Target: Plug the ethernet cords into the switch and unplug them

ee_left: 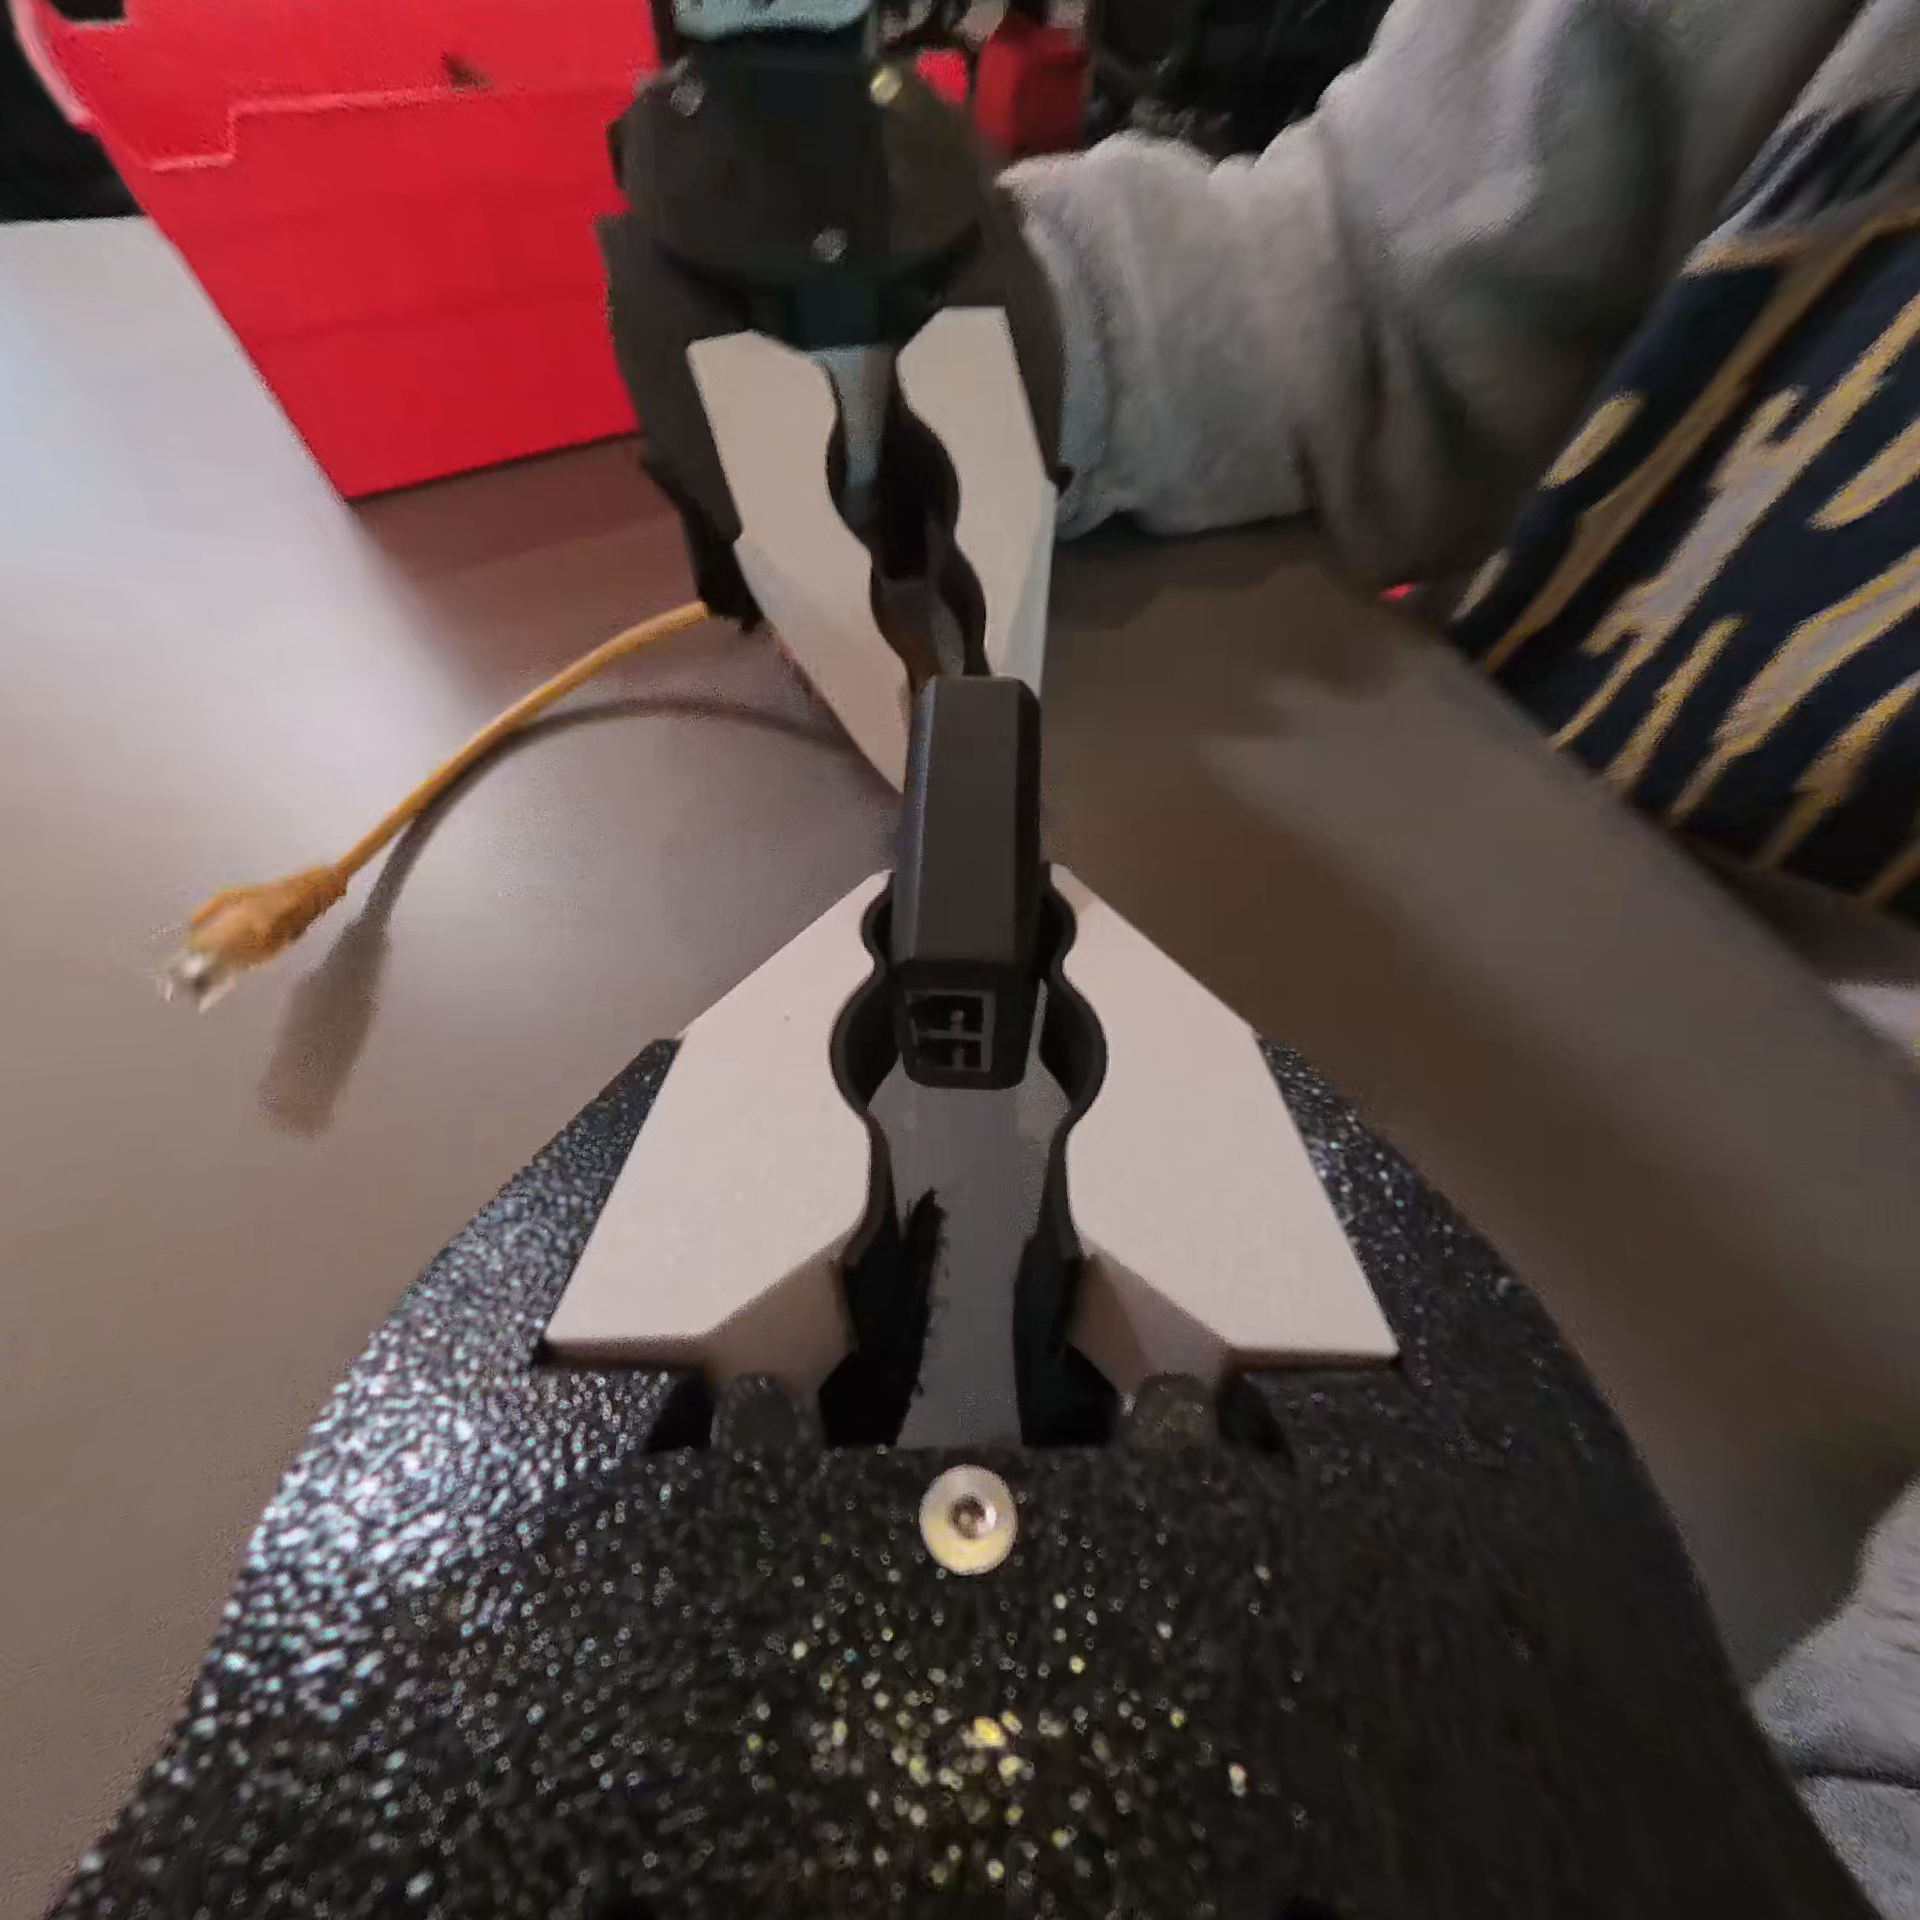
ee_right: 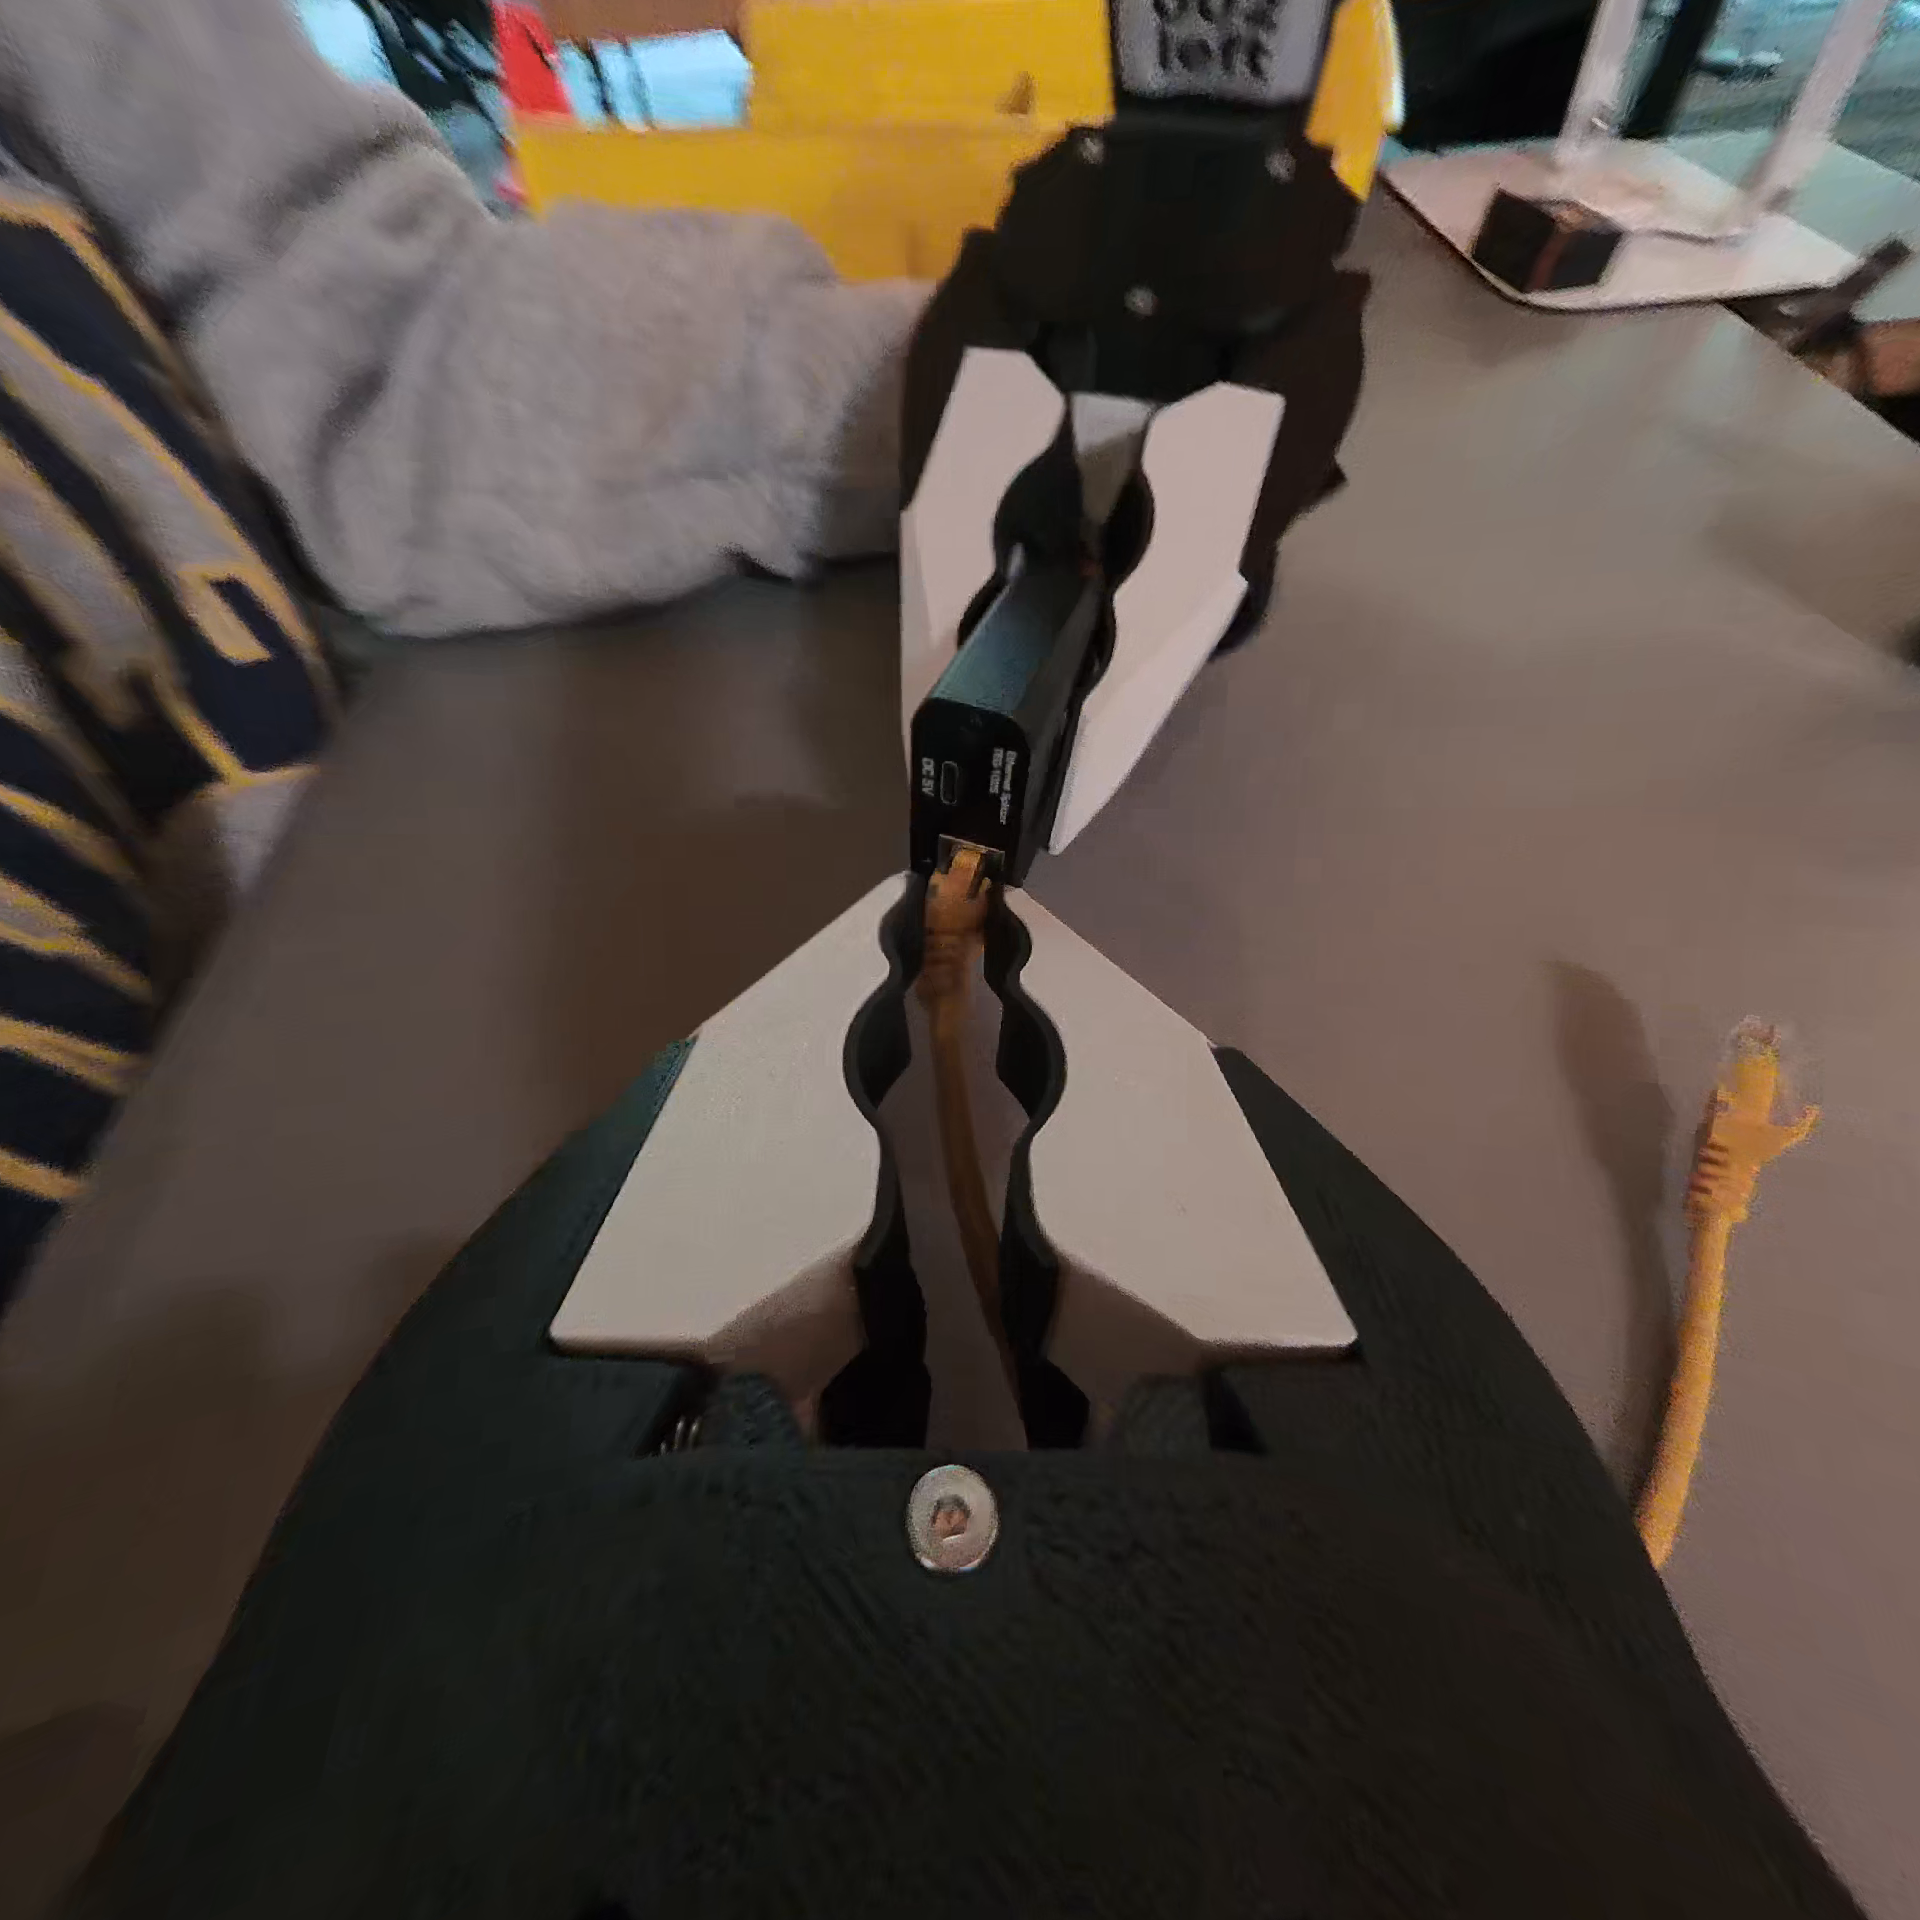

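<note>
The switch (ee_left: 971, 831), a small black box, hangs above the brown desk (ee_left: 312, 727) between the two grippers, which face each other tip to tip. In the left wrist view, going from left to right, a loose orange cord (ee_left: 416, 821) lies on the desk with its clear plug free, a red bin (ee_left: 364, 260) stands behind it, and the left gripper (ee_left: 971, 997) is closed narrowly on the switch's two-port end. A grey sleeve (ee_left: 1351, 364) lies at the right. In the right wrist view, the right gripper (ee_right: 961, 935) is clamped on an orange ethernet cord (ee_right: 961, 1091) whose plug sits in the port on the switch's (ee_right: 977, 769) near end. To its right a second orange plug (ee_right: 1745, 1122) rests free on the desk.
</note>
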Motion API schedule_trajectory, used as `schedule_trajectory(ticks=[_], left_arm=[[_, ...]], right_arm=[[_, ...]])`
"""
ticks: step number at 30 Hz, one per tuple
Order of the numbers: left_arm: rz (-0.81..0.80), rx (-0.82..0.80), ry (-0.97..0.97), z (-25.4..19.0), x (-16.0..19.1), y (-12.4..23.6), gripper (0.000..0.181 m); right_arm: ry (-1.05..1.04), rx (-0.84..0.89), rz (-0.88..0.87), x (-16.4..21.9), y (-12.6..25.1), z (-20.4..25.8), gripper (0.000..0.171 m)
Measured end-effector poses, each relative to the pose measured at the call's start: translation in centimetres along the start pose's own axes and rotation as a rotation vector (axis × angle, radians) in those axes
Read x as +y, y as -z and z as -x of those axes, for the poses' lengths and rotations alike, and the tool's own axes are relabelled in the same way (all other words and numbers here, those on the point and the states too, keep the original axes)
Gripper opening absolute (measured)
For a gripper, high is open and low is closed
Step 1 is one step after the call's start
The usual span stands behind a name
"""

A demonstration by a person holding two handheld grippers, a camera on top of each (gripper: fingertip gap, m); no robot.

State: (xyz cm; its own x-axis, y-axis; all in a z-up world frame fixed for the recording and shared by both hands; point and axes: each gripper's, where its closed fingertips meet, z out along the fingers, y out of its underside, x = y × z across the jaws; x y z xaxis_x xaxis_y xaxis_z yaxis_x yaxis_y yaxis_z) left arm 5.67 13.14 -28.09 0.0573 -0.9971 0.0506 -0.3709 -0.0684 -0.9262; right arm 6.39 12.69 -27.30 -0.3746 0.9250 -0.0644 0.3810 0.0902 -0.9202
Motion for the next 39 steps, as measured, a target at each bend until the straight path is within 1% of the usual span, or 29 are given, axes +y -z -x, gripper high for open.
schedule_trajectory(ticks=[3, 9, 10, 11, 12, 13, 14, 16, 18, 19, 21, 24, 28, 30, 32, 34, 39], left_arm=[[-0.072, 0.081, 0.032, -1.2, -1.4, 0.2, 0.021], [-0.049, 0.143, 0.064, -2.1, -1.1, -0.4, 0.022], [-0.04, 0.151, 0.064, -2.3, -0.9, -0.3, 0.022], [-0.012, 0.15, 0.07, -2.4, -0.2, 0.4, 0.022], [-0.016, 0.094, 0.087, -1.5, 0.3, 1.5, 0.021], [-0.059, 0.061, 0.108, -0.8, 0.0, 2.2, 0.021], [-0.097, 0.031, 0.096, -0.3, -0.6, 2.4, 0.022], [-0.084, -0.007, 0.066, 0.3, -0.6, 1.8, 0.022], [-0.123, -0.095, 0.033, 1.6, -1.1, 2.1, 0.021], [-0.181, -0.161, 0.003, 2.4, -1.9, 2.8, 0.021], [-0.278, -0.345, -0.039, 4.5, -3.1, 4.7, 0.021], [-0.302, -0.581, -0.083, 6.8, -3.0, 7.2, 0.021], [-0.294, -0.626, -0.084, 7.2, -2.9, 7.6, 0.021], [-0.287, -0.626, -0.083, 7.3, -2.8, 7.5, 0.021], [-0.274, -0.632, -0.091, 7.3, -2.7, 7.3, 0.021], [-0.251, -0.626, -0.099, 7.2, -2.5, 7.0, 0.021], [-0.2, -0.612, -0.111, 7.1, -2.0, 6.2, 0.021]], right_arm=[[-0.012, -0.095, -0.05, -0.9, 0.5, 1.1, 0.01], [-0.019, -0.15, -0.035, -0.4, 0.8, 2.2, 0.01], [-0.022, -0.185, -0.037, -0.4, 1.4, 2.7, 0.01], [-0.054, -0.215, -0.086, -0.9, 2.6, 3.2, 0.009], [-0.067, -0.177, -0.13, -1.3, 3.7, 2.6, 0.009], [-0.067, -0.127, -0.136, -1.3, 4.3, 1.8, 0.01], [-0.054, -0.09, -0.143, -1.5, 4.6, 1.4, 0.01], [-0.02, -0.019, -0.145, -2.4, 4.8, 0.8, 0.01], [0.045, 0.095, -0.157, -3.6, 5.8, 0.1, 0.01], [0.074, 0.148, -0.173, -4.7, 6.7, 0.0, 0.01], [0.143, 0.27, -0.196, -7.5, 8.9, 0.0, 0.01], [0.266, 0.402, -0.128, -11.5, 12.7, 1.6, 0.01], [0.375, 0.567, -0.015, -16.5, 19.1, 3.7, 0.011], [0.376, 0.641, 0.049, -17.8, 22.5, 4.1, 0.011], [0.34, 0.712, 0.128, -17.7, 25.9, 3.7, 0.011], [0.261, 0.755, 0.201, -16.1, 28.8, 3.1, 0.011], [0.028, 0.768, 0.319, -8.8, 33.3, 1.8, 0.011]])
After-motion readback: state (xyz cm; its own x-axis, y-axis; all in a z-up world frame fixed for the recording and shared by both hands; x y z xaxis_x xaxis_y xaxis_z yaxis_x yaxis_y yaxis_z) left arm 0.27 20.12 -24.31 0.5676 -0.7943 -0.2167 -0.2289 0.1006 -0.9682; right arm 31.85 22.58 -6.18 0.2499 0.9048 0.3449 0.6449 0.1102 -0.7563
